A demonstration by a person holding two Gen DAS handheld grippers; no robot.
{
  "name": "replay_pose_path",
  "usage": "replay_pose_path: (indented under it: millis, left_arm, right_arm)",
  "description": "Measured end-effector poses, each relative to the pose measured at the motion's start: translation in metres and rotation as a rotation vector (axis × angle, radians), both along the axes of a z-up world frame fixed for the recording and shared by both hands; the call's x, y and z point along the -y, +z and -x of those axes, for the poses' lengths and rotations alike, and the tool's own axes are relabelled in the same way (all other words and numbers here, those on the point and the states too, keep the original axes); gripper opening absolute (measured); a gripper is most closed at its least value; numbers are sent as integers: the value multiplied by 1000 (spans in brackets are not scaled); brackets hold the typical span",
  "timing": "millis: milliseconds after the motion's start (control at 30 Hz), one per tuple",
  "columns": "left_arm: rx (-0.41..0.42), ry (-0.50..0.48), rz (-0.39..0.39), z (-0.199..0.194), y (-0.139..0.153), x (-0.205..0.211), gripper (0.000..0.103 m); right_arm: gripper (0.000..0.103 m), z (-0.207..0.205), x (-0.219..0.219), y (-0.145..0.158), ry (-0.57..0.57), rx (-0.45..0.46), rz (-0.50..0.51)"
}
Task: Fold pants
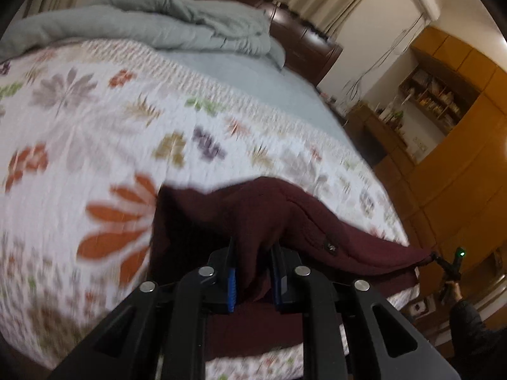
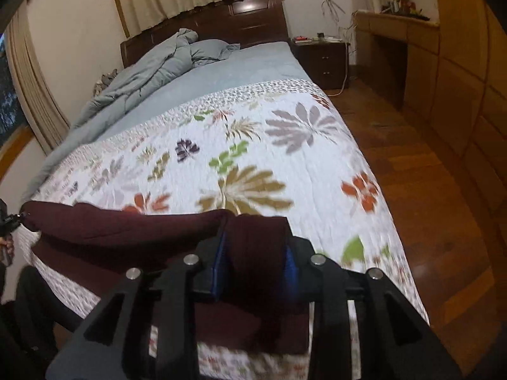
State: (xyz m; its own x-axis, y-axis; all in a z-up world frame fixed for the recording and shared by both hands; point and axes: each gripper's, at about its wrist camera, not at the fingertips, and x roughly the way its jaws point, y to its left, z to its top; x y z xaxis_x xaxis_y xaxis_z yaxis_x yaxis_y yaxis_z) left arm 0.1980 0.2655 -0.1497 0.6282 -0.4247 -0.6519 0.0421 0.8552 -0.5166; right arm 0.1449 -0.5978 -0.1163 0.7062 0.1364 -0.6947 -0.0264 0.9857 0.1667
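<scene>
left wrist view: pants stretched between both grippers over the bed's near edge

the left gripper point(image 1: 252, 272) is clamped on a bunch of the maroon pants point(image 1: 253, 215), cloth pinched tight between the blue pads point(image 1: 231, 288) at bottom centre. from there the fabric runs to the lower right of the frame, where its far end meets the right gripper point(image 1: 451, 264), small and dark against the cupboards. in the right wrist view the right gripper point(image 2: 255, 264) has the pants point(image 2: 126, 224) between its jaws; they stand wider than the left's, and with the blur i cannot tell for sure how firmly the pads press. the garment spans the lower part of that frame toward the left gripper point(image 2: 9, 221) at the left edge, hanging just over the floral quilt point(image 2: 253, 133).

the step looks like carrying the held edge across the quilt to lay a fold. to do it well: keep both ends level and the edge taut, move the two hands together, lower onto flat quilt away from the edge, and release only once the cloth lies smooth.
</scene>
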Motion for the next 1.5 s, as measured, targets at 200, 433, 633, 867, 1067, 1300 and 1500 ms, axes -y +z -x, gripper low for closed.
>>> replay_pose_path:
  millis: [200, 433, 633, 867, 1067, 1300, 1500]
  left_arm:
    - [-171, 4, 12, 14, -46, 0, 31]
    - [-275, 106, -39, 55, -46, -15, 74]
    - [-151, 172, -15, 93, 7, -8, 85]
    - [-166, 97, 203, 70, 3, 38, 93]
    - [-285, 90, 180, 45, -35, 65, 93]
    - [-300, 141, 180, 36, -41, 65, 93]
    - [-288, 188, 167, 33, -52, 67, 93]
  right_arm:
    - [45, 26, -14, -30, -39, -62, 4]
    - [68, 70, -5, -55, -207, -139, -119]
    - [75, 113, 2, -68, -358, -115, -593]
    - [76, 100, 10, -95, -503, -81, -970]
    - [40, 58, 10, -99, -515, -147, -879]
    - [12, 18, -14, -6, -254, 170, -553]
    - [15, 22, 23, -112, -436, -94, -617]
